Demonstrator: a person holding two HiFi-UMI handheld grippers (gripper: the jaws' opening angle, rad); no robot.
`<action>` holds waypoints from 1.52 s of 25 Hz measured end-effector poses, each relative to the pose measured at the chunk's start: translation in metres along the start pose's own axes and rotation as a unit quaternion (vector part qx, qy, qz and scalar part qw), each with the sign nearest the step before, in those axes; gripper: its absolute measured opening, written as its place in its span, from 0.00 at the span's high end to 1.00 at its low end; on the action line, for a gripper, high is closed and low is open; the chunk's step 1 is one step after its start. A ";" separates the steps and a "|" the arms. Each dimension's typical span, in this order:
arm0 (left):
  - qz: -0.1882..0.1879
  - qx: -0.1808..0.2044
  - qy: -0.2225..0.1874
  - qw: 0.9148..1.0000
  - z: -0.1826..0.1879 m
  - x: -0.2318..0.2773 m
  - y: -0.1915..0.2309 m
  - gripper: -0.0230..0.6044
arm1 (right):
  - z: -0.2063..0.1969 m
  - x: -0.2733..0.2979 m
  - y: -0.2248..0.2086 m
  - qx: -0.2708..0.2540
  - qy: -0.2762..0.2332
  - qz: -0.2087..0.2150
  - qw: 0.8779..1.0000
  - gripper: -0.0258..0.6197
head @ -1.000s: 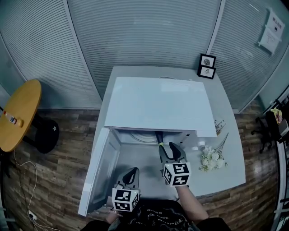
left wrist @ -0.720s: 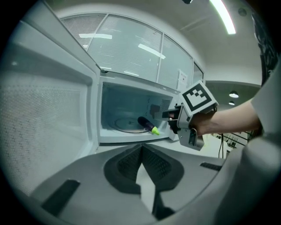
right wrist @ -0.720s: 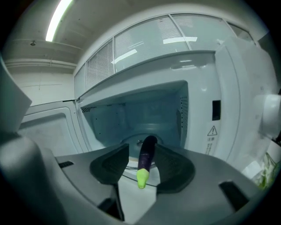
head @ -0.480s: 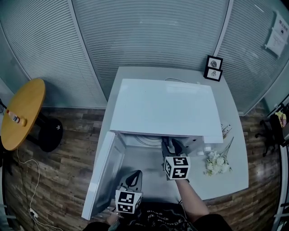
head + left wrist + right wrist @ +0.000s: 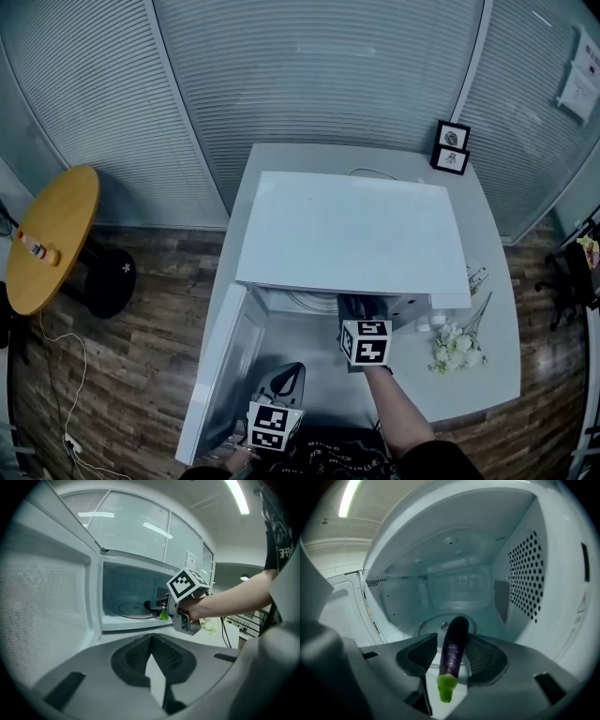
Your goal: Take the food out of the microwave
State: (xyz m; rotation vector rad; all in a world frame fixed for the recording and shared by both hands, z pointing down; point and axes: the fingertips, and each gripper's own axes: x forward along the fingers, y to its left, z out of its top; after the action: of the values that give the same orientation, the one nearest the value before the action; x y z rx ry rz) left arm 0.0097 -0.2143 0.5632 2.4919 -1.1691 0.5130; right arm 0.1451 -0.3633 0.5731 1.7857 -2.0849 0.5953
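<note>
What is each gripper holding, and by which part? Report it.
Right gripper: shut on the eggplant, clamped around the middle of its purple body. Left gripper: jaws together, nothing held.

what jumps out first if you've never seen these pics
A purple eggplant with a green stem is clamped in the jaws of the right gripper at the mouth of the white microwave. The microwave door hangs open to the left, and the left gripper sits shut and empty outside it.

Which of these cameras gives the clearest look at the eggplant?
The right gripper view: the eggplant fills the middle, clamped between the jaws, green stem nearest. The left gripper view shows mainly its green tip. The head view hides it inside the microwave.
</note>
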 end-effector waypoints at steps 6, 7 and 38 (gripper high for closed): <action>0.008 -0.013 0.002 1.000 -0.001 0.001 0.008 0.95 | -0.005 0.011 -0.001 -0.005 0.019 -0.004 1.000 0.68; 0.007 -0.013 0.002 1.000 -0.002 0.001 0.008 0.95 | -0.006 0.012 -0.001 -0.005 0.023 -0.003 1.000 0.67; 0.006 -0.015 0.001 1.000 -0.003 0.002 0.008 0.95 | 0.002 0.008 -0.003 -0.040 0.025 -0.005 0.999 0.72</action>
State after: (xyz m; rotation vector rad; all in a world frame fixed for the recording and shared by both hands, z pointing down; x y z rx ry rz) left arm 0.0047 -0.2192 0.5679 2.4607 -1.1828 0.4976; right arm 0.1471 -0.3717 0.5761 1.7177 -2.0364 0.5421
